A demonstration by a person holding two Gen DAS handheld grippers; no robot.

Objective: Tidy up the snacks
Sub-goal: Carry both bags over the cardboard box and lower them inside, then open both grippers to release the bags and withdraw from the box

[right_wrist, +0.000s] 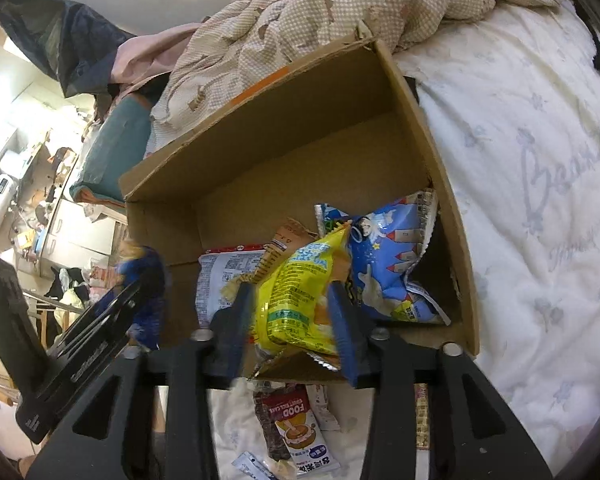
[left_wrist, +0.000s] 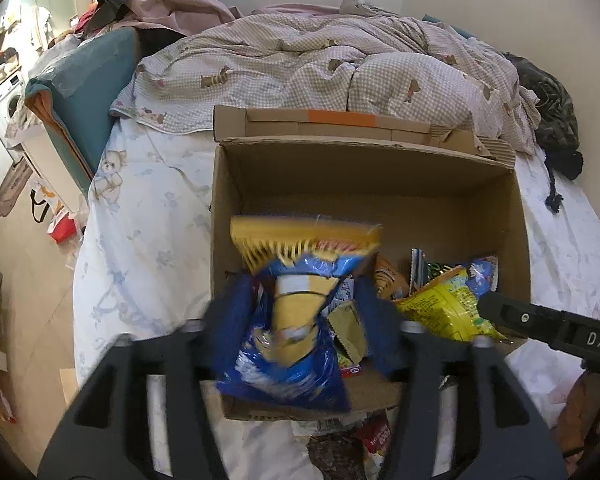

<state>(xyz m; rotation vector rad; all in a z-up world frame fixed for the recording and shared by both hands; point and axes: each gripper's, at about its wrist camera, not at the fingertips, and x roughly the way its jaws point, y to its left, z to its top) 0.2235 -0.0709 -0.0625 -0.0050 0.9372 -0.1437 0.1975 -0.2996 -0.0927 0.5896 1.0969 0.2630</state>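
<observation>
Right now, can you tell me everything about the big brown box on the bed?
The cardboard box is plain brown corrugated card, open at the top, with an orange tape strip on its back flap. It sits on the white bedsheet, its back flap toward the checked quilt. Inside, several snack packets pile at the near end; the far end is bare. Its rim looks torn at one corner.

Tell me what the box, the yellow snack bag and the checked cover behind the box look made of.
Box: brown corrugated cardboard, matte; fluting shows at a torn edge.
Yellow snack bag: glossy printed plastic film, likely; crinkled, with glare.
Checked cover: soft woven fabric, probably cotton; rumpled folds.
</observation>
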